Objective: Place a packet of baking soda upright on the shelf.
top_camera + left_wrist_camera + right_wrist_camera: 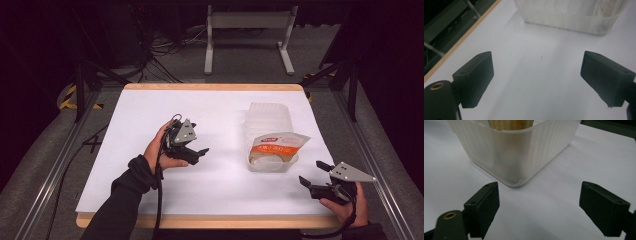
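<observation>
A translucent white plastic bin stands on the right half of the white table. An orange and white snack pouch leans in the bin's near end. My left gripper hovers left of the bin, open, jaws pointing toward it; the bin's side wall lies ahead of the jaws in the left gripper view. My right gripper sits near the table's front right corner, open and empty. In the right gripper view the bin's corner is close ahead, with the pouch showing above the rim.
The table has a wooden rim. A white metal stand and cables lie on the floor beyond it. Dark metal frame rails run along both sides of the table.
</observation>
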Motion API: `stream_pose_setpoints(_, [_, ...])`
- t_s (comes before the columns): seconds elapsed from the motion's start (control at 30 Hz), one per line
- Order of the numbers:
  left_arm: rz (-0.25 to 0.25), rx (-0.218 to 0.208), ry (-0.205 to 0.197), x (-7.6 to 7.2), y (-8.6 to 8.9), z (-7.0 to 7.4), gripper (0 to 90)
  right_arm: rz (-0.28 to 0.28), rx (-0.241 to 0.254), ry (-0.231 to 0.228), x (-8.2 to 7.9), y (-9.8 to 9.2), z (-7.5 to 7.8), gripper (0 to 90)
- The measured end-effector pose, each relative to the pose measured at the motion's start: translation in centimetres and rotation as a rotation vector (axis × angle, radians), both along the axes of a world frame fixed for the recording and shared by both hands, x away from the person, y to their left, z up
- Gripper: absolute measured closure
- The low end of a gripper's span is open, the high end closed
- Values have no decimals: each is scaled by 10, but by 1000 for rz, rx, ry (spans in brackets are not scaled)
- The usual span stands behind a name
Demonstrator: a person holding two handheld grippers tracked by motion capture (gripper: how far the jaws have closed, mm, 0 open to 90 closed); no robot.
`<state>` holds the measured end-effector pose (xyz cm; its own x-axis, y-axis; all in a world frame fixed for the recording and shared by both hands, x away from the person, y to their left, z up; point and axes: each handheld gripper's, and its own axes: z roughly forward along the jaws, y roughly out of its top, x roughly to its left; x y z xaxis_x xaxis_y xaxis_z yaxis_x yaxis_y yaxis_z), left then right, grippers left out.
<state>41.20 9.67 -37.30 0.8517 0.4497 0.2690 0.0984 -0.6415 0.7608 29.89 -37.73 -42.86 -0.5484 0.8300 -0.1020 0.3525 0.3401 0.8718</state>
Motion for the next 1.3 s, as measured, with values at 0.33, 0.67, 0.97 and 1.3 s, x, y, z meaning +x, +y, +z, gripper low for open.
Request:
stream_pose_setpoints(0.33, [65,8,29,-9,39,-17,104,8,1,2,1,1,-2,169])
stream_pose_setpoints(0.67, [140,21,44,-21,78,-38,114,3,1,-3,2,1,-2,159])
stream_pose_setpoints(0.97, [192,13,55,-35,114,-47,112,19,7,-3,5,2,-4,145])
stream_pose_setpoints(1.3, [259,-67,78,-50,149,-55,105,18,-12,-11,9,4,-3,143])
